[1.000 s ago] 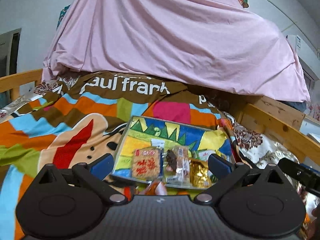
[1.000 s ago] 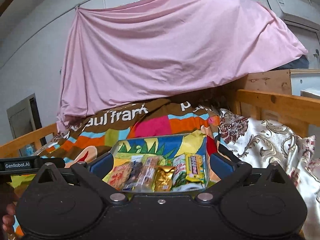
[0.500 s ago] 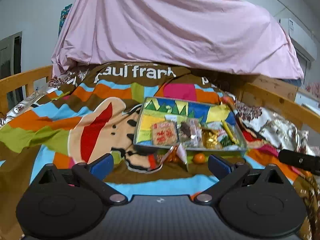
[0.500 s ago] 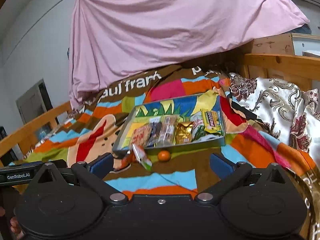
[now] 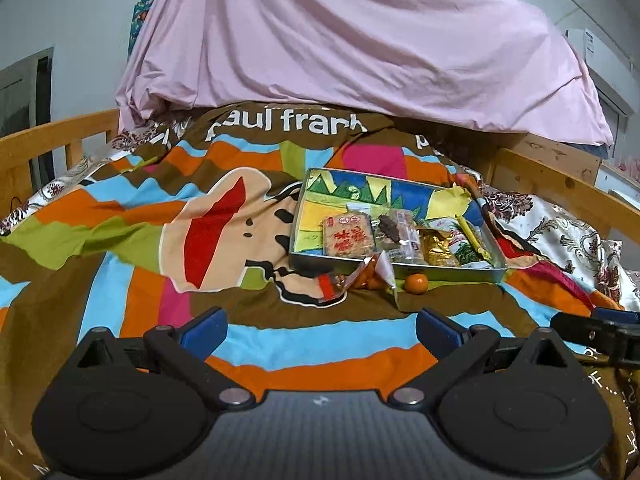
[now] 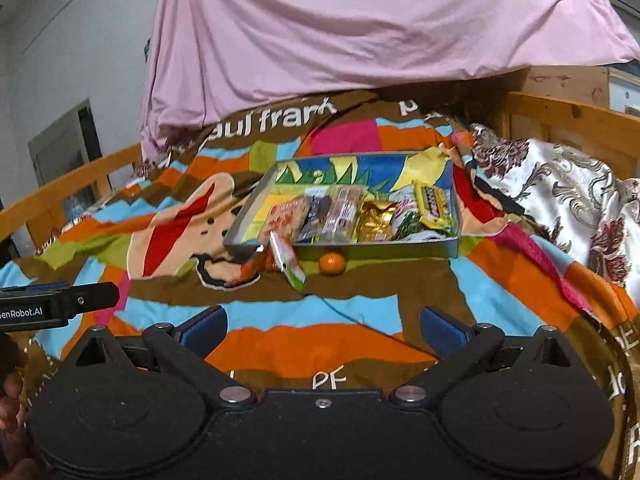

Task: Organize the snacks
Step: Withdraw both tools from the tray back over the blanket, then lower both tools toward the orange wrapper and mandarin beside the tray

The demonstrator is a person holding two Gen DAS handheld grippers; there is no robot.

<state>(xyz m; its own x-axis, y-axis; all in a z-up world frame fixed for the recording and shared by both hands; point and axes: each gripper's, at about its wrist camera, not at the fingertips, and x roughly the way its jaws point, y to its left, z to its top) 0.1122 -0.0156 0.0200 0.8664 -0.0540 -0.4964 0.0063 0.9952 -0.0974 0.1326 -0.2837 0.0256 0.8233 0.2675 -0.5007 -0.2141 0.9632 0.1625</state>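
Both grippers hang low over the bedspread [image 5: 132, 240], well short of the snacks: the left gripper [image 5: 322, 332] has its fingers spread wide with nothing between them, and the right gripper [image 6: 323, 326] is just as open and just as empty. Each one's side shows at the edge of the other's view.

Beyond them, on the quilt just in front of the tin's near wall, lie the loose pieces: one orange packet [image 5: 352, 278] slumped against the wall, one white-and-green wrapper [image 6: 289, 265] tilted beside it, and one small orange [image 5: 416, 282] a little to the right, near the wall but apart from the packets (round, so it will likely roll if nudged).

My guess is that the step in hand is gathering these three into the tin [image 5: 400, 269]. To do it well, I would take the orange first, coming straight down with the fingers either side of it, closing gently and lifting clear of the wall before moving over. The packets are soft and crinkly; pinch a flat edge rather than the puffed middle.

Farther on, inside the tin, a row sits along the near side: one red-printed cracker pack [image 5: 348, 237], two dark clear-wrapped bars [image 6: 332, 216], one gold pouch [image 6: 375, 222], one green-and-white packet [image 6: 406, 220] and one yellow candy pack [image 6: 432, 204]. The tin's far half is bare.
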